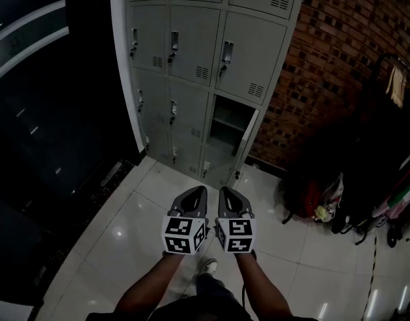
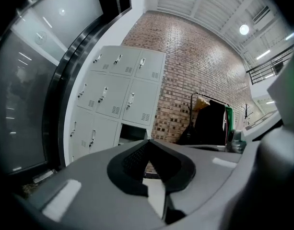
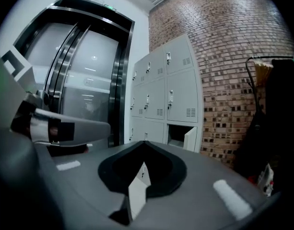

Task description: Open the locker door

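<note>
Progress looks complete: the small pale grey sheet-metal locker door [image 1: 249,139] already hangs swung outward. It is straight ahead of both claws and well apart from them, at the bottom right of the grey steel locker bank [image 1: 191,39]. Behind it a dark compartment [image 1: 228,122] with a thin shelf lies exposed. Nothing seems left to do but perhaps to widen the swing.

The left claw [image 1: 198,191] is pressed together on nothing, its black ribbed pads meeting at the tip. The right claw [image 1: 225,192], just beside it, is likewise closed and empty. Both are matte grey moulded plastic, tapered to a point, each carrying a white cube with black square markers.

The other locker doors are flat rectangular panels with louvred vents and small chromed latch handles, all flush. Right of the claws rises a rough red brick wall [image 1: 352,39]. Beneath them, large glossy white floor tiles [image 1: 124,233] throw back lamp glints.
</note>
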### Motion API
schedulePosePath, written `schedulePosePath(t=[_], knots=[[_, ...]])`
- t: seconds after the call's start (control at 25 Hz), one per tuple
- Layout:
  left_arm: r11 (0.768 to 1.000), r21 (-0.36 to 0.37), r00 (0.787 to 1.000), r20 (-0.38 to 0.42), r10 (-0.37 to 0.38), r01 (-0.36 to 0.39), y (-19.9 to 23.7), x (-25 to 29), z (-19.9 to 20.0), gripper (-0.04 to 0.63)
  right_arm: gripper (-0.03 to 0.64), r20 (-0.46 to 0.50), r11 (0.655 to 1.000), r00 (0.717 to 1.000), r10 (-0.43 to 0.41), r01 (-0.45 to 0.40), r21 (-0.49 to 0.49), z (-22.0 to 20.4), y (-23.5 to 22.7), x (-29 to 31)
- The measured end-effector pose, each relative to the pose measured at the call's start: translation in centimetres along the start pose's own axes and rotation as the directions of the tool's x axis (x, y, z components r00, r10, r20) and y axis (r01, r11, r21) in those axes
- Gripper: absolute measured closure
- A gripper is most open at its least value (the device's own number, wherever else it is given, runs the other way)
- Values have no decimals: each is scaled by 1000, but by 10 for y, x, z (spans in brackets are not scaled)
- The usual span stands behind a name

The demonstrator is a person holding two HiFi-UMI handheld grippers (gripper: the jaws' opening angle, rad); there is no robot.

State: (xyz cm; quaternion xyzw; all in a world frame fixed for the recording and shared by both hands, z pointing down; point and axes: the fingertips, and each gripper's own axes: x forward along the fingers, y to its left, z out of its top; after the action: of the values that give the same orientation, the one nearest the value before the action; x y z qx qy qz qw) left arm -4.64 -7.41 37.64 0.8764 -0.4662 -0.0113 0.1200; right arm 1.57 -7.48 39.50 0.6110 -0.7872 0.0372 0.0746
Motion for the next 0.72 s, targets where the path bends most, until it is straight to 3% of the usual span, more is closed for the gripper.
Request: schedulePosePath(t=[0.36,0.72], knots=[[1000,9,1000,9,-1,1,-30,-65,-6,591,617,46,999,998,40,-40,6,19,37,-80],[1000,16,999,34,20,-20,-42,-99,1,591,617,69,998,996,57,-57,2,28,55,-112]])
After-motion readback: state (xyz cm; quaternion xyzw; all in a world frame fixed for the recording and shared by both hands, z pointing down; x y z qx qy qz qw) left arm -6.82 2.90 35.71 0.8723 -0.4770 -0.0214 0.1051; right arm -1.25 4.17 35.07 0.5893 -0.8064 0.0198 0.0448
